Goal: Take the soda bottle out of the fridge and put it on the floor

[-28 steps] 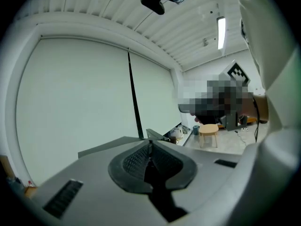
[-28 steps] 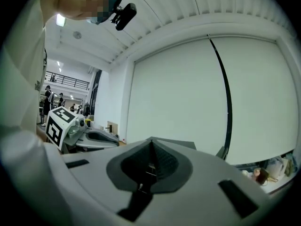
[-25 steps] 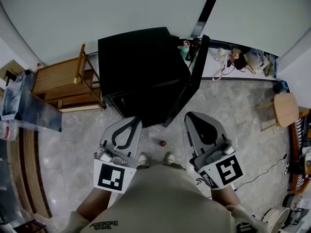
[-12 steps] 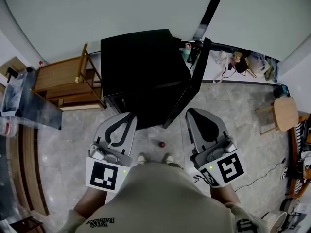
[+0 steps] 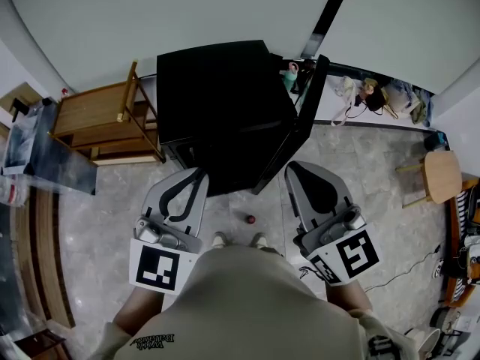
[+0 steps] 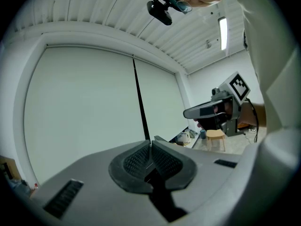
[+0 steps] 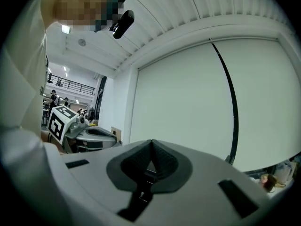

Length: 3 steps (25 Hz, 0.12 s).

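Seen from above, a person stood on a pale, marbled stone floor (image 5: 360, 171) facing a boxy, matte black fridge (image 5: 217, 103), its thin door (image 5: 306, 115) swung ajar on the right. The left tool (image 5: 199, 174) and right tool (image 5: 294, 168), both smooth grey plastic with ribbed black rubber pads, had their jaws pressed together on nothing. The soda bottle could not be seen (the fridge's inside was hidden from this angle). A small round red object (image 5: 251, 219) lay on the floor between the tools. A wooden rack (image 5: 97, 122) stood left of the fridge.
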Tool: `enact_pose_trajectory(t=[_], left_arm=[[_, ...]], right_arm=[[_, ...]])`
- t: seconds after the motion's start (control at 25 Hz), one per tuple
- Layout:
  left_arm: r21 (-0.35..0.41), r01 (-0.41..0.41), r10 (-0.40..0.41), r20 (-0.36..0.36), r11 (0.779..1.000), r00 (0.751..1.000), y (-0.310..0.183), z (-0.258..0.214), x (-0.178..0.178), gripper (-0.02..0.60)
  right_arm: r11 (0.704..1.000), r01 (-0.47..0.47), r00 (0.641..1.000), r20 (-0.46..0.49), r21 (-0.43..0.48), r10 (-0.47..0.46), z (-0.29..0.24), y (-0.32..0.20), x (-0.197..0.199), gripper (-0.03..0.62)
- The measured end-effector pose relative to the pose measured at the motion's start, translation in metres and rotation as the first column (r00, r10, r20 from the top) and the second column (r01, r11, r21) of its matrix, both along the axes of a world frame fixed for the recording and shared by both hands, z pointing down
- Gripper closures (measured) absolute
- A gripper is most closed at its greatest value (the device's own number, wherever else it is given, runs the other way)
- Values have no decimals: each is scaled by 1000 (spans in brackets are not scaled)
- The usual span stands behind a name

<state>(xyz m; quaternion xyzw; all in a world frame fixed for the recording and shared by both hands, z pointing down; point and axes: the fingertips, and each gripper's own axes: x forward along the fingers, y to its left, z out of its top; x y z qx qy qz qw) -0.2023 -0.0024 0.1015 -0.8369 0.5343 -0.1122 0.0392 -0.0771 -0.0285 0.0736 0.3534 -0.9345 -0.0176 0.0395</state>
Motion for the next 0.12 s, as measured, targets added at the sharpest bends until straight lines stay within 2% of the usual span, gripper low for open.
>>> enact_pose_trajectory(t=[0.12], left_arm=[[5,-4,4,8,1000,1000,2,-2,1,567]], right_arm=[[1000,2,1000,1,-6,-2,1,0,0,600]])
